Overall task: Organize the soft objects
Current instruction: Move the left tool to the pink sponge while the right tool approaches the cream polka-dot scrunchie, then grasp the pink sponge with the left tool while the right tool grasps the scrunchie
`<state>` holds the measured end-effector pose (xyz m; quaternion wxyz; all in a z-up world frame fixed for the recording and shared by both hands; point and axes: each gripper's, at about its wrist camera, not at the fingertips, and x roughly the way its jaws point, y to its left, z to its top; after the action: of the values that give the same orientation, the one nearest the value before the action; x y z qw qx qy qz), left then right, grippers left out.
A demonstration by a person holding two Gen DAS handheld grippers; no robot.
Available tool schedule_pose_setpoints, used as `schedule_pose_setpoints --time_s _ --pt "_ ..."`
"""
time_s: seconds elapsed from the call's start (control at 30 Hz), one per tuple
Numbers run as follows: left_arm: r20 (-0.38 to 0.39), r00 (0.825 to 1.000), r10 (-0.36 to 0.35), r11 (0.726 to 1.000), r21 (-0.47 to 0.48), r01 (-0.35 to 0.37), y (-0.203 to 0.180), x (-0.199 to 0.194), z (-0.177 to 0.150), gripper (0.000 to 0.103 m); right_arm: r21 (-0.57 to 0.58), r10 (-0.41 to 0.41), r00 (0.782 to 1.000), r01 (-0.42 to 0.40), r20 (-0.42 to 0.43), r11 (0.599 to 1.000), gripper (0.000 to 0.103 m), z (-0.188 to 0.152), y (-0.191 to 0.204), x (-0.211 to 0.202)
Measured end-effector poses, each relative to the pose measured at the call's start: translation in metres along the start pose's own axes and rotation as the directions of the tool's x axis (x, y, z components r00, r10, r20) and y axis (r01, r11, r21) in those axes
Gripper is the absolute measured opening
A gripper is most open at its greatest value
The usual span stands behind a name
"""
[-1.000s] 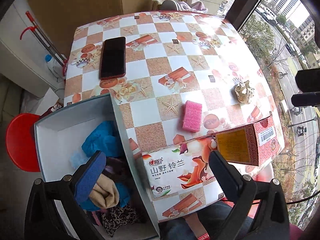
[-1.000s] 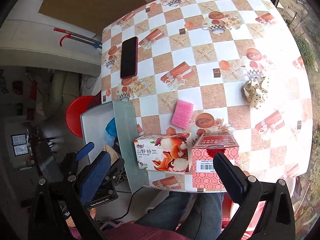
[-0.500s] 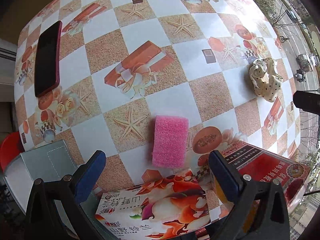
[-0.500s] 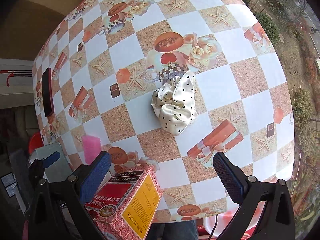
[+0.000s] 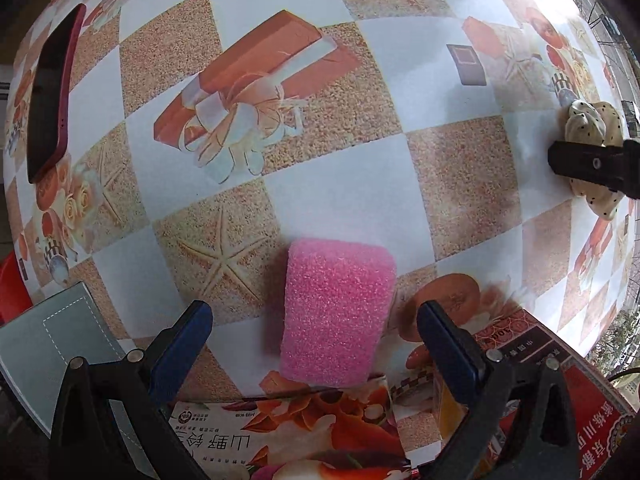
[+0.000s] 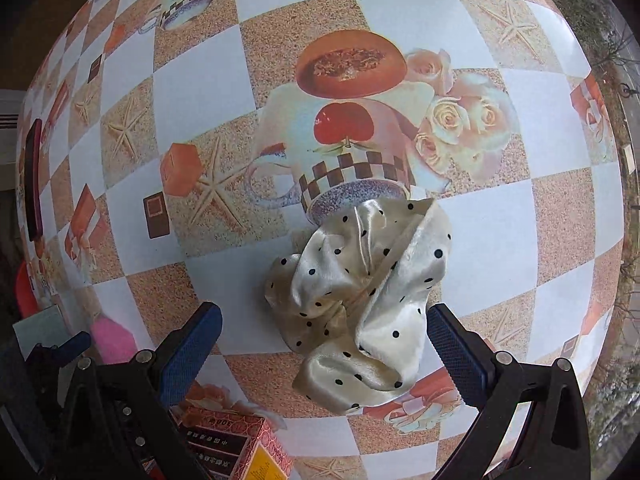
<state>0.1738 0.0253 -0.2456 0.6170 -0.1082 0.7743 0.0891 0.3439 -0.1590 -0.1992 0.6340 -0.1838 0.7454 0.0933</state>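
Observation:
A pink sponge [image 5: 336, 316] lies on the patterned tablecloth, between the open fingers of my left gripper [image 5: 314, 330], which hovers low over it without touching. A cream polka-dot satin scrunchie [image 6: 360, 300] lies crumpled between the open fingers of my right gripper [image 6: 324, 340]. The scrunchie also shows at the far right of the left wrist view [image 5: 596, 136], with a finger of the right gripper in front of it. The sponge shows small at the lower left of the right wrist view [image 6: 112, 340].
A tissue pack [image 5: 288, 440] and a red box [image 5: 552, 400] stand at the near table edge under the left gripper. A dark red phone [image 5: 50, 92] lies at the far left. A grey box's rim [image 5: 44, 360] is at lower left.
Both grippers have moved forward and down: the left now straddles the pink sponge, the right now straddles the scrunchie. Both stay open. The objects have not moved.

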Motion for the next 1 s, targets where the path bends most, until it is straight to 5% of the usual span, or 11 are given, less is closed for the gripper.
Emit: schedule_pose_setpoints --time_s 0.23,0.5,0.8,0.9,0.93,1.0 --pt "0.008 1.0 0.01 1.0 0.019 -0.01 -0.007 0.006 -0.001 0.103 -0.124 -0.134 0.99 0.138 0.037 0.983 0.103 -0.009 0.017 0.006" --pt "0.011 1.0 0.009 0.999 0.038 -0.009 -0.015 0.004 0.004 0.102 -0.122 -0.124 0.992 0.127 0.036 0.984 0.103 -0.016 0.015 0.004" --pt "0.059 0.998 0.025 0.993 0.111 -0.031 -0.051 -0.015 0.014 0.076 -0.139 -0.129 0.992 0.128 0.003 0.982 0.103 0.003 0.027 0.01" --pt "0.078 0.997 0.022 0.993 0.112 -0.031 -0.057 -0.026 0.012 0.057 -0.138 -0.121 0.992 0.123 0.022 0.983 0.102 0.002 0.026 0.008" --pt "0.086 0.996 0.023 0.993 0.115 -0.033 -0.057 -0.028 0.012 0.047 -0.145 -0.132 0.991 0.135 0.032 0.98 0.098 0.001 0.026 0.007" --pt "0.084 0.996 0.007 0.994 0.11 -0.017 -0.056 -0.03 0.011 0.047 -0.161 -0.141 0.988 0.15 0.067 0.975 0.088 -0.003 0.026 0.002"
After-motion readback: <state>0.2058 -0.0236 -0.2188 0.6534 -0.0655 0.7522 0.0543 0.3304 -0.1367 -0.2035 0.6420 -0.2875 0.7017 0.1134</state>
